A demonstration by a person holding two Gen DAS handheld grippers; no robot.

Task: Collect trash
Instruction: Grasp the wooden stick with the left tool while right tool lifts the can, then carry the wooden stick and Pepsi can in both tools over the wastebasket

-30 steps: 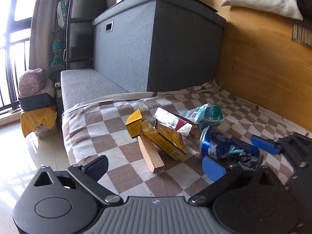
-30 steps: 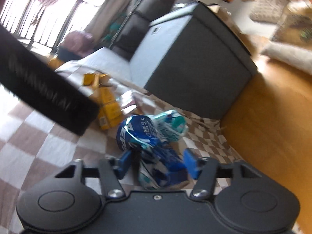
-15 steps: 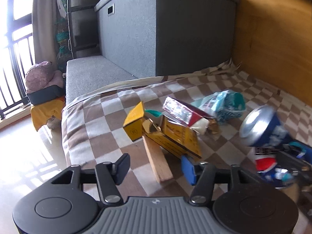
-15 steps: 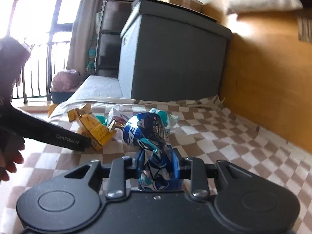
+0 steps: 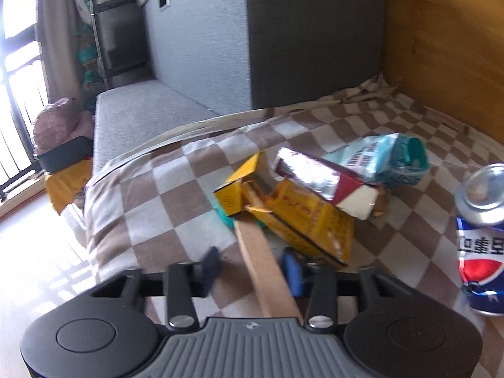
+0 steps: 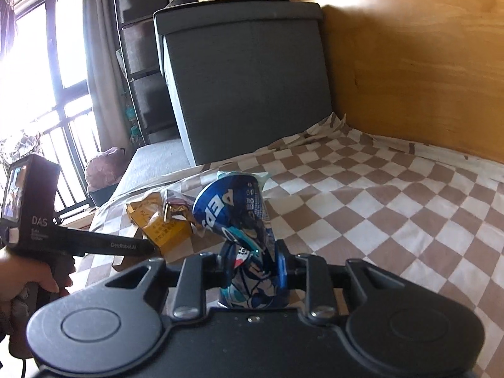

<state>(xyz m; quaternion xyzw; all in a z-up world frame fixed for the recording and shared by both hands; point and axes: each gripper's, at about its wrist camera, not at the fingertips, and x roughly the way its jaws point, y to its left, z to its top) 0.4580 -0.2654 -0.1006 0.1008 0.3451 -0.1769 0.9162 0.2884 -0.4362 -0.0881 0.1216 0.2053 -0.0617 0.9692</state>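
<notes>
Wood strip (image 5: pixel 264 261) btwn closing left gripper (image 5: pixel 252 269) jaws, untouched

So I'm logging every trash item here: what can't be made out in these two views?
- Left wrist: can cut off by right edge; the right gripper holding it is unseen.
- Left wrist: teal item mostly hidden under yellow box.
- Right wrist: wooden stick hidden behind left gripper; teal wrapper mostly behind can.

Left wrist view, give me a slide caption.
Left gripper closing around a wooden stick beside yellow cartons on checkered cloth.
</notes>
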